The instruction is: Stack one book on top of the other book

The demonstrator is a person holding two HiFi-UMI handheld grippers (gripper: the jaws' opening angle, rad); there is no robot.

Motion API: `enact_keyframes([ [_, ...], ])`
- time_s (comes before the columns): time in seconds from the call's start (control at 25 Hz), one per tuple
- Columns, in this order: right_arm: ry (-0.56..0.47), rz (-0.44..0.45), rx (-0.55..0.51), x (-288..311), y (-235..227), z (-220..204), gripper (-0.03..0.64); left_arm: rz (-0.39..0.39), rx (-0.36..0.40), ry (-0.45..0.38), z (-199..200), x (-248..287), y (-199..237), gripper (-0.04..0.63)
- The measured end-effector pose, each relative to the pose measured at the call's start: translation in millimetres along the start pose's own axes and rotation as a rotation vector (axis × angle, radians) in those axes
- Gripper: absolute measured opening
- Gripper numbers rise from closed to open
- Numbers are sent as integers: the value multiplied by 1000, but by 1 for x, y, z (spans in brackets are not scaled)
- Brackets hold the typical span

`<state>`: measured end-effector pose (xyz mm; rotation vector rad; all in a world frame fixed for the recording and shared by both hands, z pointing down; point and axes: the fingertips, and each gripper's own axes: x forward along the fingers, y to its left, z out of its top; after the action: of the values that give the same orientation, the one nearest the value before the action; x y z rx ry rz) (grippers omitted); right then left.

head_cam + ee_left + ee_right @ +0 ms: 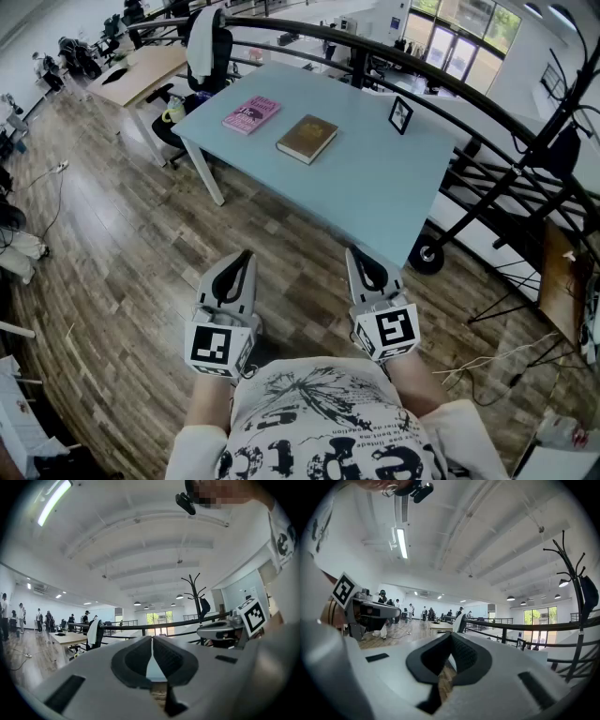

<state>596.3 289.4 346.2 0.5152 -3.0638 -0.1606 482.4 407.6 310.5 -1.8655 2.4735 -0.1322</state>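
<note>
A white T-shirt [328, 422] with black print fills the bottom edge. Just beyond it, the left tongs [246, 259] and right tongs [360, 259], pale grey plastic with black ribbed pads, are both clenched on nothing above the wood-plank floor [122, 272]. Well ahead stands a smooth, pale blue rectangular desk [375, 192]. Two books lie flat on it, near each other but apart: a thin pink book [251, 114] with a printed cover toward the far left corner, and a thicker brown book [307, 138] with a dark, plain hard cover to its right. A small black-framed picture [400, 114] stands near the far edge.
</note>
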Motion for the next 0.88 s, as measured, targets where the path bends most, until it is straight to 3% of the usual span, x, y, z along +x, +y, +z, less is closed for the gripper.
enact_keyframes([
  [0.52, 18, 32, 60, 24, 11, -16, -8, -5, -30, 14, -18, 9, 23, 14],
  [0.88, 58, -10, 71, 129, 33, -17, -6, -47, -64, 45, -32, 53, 123, 12],
])
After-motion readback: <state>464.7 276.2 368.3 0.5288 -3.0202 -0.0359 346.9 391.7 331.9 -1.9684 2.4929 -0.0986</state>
